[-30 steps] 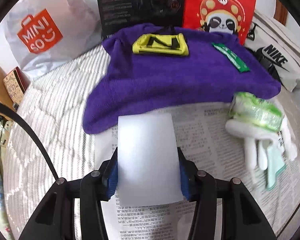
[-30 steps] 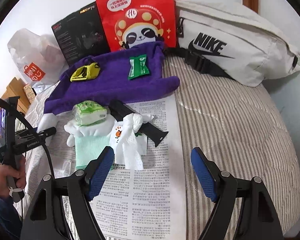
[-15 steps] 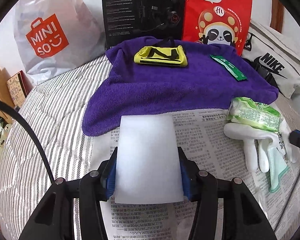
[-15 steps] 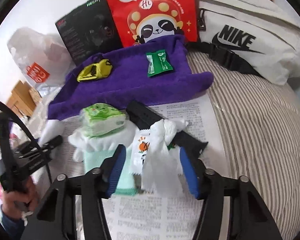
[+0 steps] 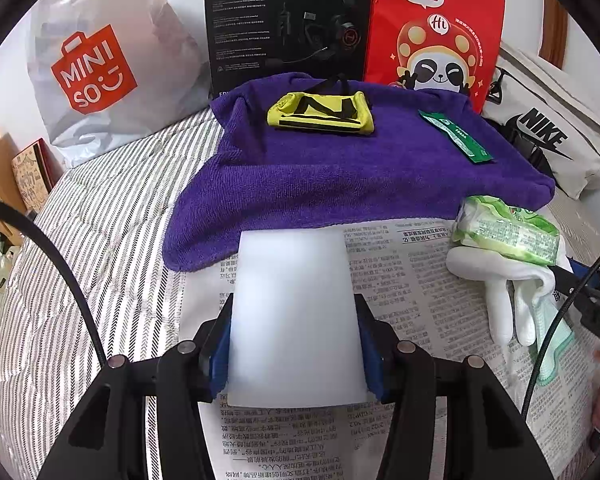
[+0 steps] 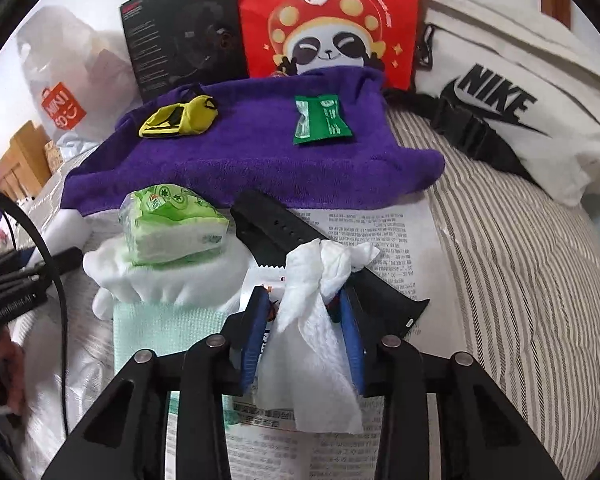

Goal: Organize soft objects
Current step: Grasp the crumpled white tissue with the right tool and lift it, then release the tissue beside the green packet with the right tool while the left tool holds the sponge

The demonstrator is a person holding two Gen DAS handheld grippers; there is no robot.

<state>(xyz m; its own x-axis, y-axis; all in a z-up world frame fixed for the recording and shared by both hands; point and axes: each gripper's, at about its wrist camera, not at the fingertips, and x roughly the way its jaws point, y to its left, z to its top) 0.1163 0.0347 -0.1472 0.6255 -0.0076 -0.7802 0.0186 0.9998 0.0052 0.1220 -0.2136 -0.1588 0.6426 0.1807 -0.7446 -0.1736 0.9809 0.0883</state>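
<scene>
In the left wrist view, your left gripper (image 5: pixel 296 344) had its jaws pinching a white foam block (image 5: pixel 294 316) by its two long sides, the block's long axis running straight out ahead of the jaws toward the purple towel (image 5: pixel 340 184). The towel lay just beyond the block's far end, with a yellow pouch (image 5: pixel 320 114) and a green sachet (image 5: pixel 454 136) resting on it farther ahead. Off to the right of those jaws, on the newspaper (image 5: pixel 412 280), sat the tissue pack (image 5: pixel 504 232) on top of white gloves (image 5: pixel 500 288). In the right wrist view, your right gripper (image 6: pixel 306 328) had just been closing its jaws, and a crumpled white tissue (image 6: pixel 320 312) stood between the blue pads; the pads looked pressed against its sides, so I judged it pinched. The tissue's long axis ran along the fingers, its bunched end ahead of the tips and its loose tail hanging back under the jaws. It lay over a black strap (image 6: pixel 300 236) that crossed diagonally, ahead and to the right, and beside a small packet just inside the left pad. The tissue pack (image 6: pixel 172 228) and gloves (image 6: pixel 160 280) sat ahead and to the left of these jaws, and the towel (image 6: pixel 252 160) straight ahead beyond them. Your right hand was the nearer to the tissue; the lift likely turned on taking the tissue clear of the strap and packet.
</scene>
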